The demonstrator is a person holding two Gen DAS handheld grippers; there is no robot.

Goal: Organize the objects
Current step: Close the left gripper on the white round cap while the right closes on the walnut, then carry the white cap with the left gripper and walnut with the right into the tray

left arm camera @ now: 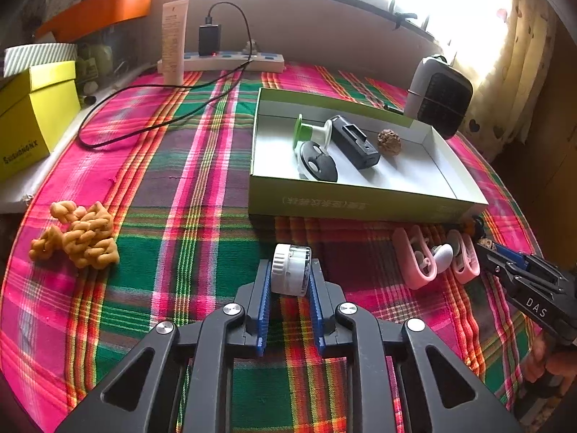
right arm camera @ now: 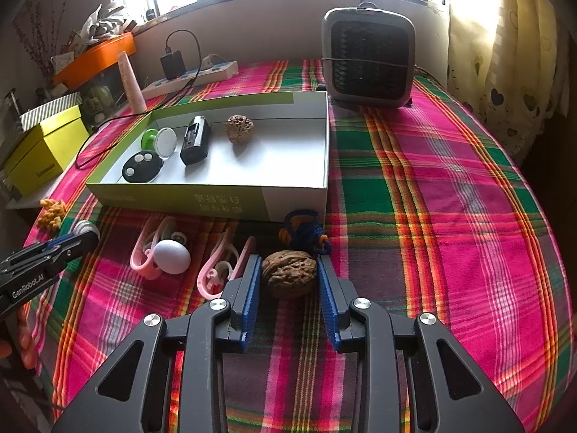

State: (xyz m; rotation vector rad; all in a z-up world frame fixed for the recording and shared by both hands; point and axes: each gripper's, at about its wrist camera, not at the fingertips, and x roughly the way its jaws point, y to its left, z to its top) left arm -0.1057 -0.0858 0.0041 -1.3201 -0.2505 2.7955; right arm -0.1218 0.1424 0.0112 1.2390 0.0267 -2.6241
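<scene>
My left gripper [left arm camera: 290,279] is shut on a small white and clear round jar [left arm camera: 290,265] that lies on its side on the plaid cloth. In the right wrist view my right gripper [right arm camera: 288,265] is shut on a brown walnut [right arm camera: 288,278], blue pads pressing on both its sides. Just beyond both stands an open green and white box [left arm camera: 360,204], also seen as the box [right arm camera: 216,202]. It holds a green and white spool [left arm camera: 310,131], a black round remote [left arm camera: 317,162], a black rectangular device [left arm camera: 355,142] and a second walnut [left arm camera: 389,142].
Pink ear hooks [right arm camera: 151,252], a white egg-shaped piece [right arm camera: 172,256] and a blue cord with orange beads [right arm camera: 303,232] lie in front of the box. Orange knotted snacks [left arm camera: 81,236] sit at the left. A small heater [right arm camera: 368,59], a power strip [left arm camera: 230,61] with a cable and a yellow box [left arm camera: 32,119] stand behind.
</scene>
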